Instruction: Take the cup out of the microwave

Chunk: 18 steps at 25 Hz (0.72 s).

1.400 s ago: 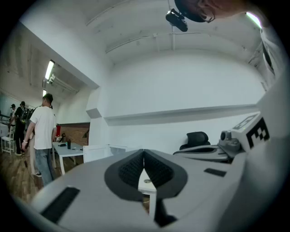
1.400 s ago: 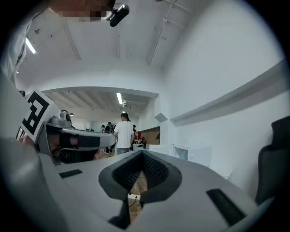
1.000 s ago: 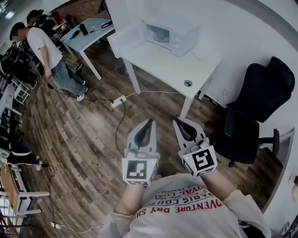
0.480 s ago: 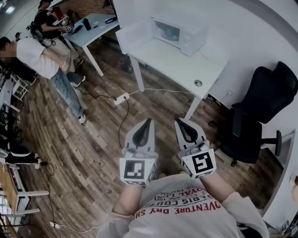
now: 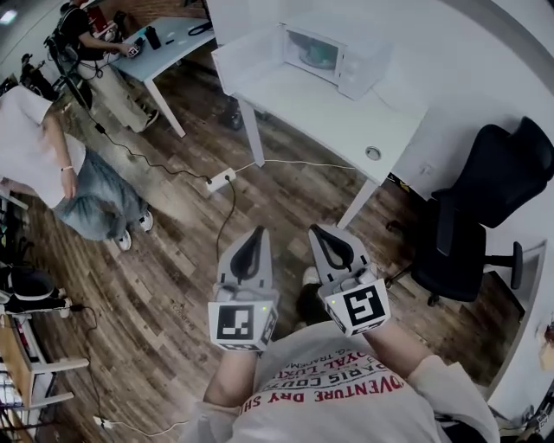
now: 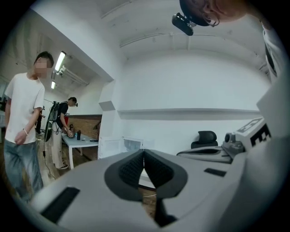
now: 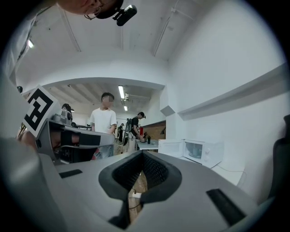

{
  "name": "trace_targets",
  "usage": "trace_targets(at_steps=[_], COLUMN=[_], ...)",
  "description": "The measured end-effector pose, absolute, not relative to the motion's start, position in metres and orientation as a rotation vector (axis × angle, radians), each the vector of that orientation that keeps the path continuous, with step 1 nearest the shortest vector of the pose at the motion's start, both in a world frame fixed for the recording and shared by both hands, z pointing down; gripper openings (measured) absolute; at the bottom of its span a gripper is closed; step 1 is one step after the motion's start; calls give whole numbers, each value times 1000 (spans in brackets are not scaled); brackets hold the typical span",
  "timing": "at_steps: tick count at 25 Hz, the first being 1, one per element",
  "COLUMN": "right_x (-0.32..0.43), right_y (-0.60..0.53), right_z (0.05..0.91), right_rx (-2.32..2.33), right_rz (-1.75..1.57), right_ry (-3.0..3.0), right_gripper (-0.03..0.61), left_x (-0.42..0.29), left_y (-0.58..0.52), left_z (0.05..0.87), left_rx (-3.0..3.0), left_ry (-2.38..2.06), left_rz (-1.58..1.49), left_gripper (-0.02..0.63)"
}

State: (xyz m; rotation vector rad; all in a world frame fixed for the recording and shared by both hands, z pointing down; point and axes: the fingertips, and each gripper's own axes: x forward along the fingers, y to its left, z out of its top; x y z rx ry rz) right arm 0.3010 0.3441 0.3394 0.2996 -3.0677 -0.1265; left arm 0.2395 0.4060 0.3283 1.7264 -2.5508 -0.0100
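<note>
You are holding both tongs low in front of your chest. The left gripper [image 5: 256, 232] and the right gripper [image 5: 319, 229] are each closed, pad tips meeting, gripping nothing. Compared with a second ago, they are sitting lower in the head view, and the white table [image 5: 294, 102] is drawing slightly nearer. The bystander in the white shirt [image 5: 30, 143] is moving down the left edge, off your path. So you are still walking in, and no reach is starting yet.

Counting outward:
- two grippers
- one power strip [image 5: 220, 180]
- one black office chair [image 5: 493, 199]
- one table
- one microwave [image 5: 362, 62], door hanging open
- one cup [image 5: 313, 54] inside its chamber
- two bystanders, the far bystander [image 5: 86, 22] being at another desk
</note>
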Motion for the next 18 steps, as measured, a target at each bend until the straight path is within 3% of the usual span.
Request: trace_targets(at_steps=[18], right_x=[142], right_y=[211], right_z=[327], right_rx=[157], right_rz=[-69], right_ry=[-3120], right_gripper=[11], left_x=[84], left_y=[278], left_z=[317], left_rx=[1631], left_ry=[-2640], left_rz=[21], left_gripper=[8])
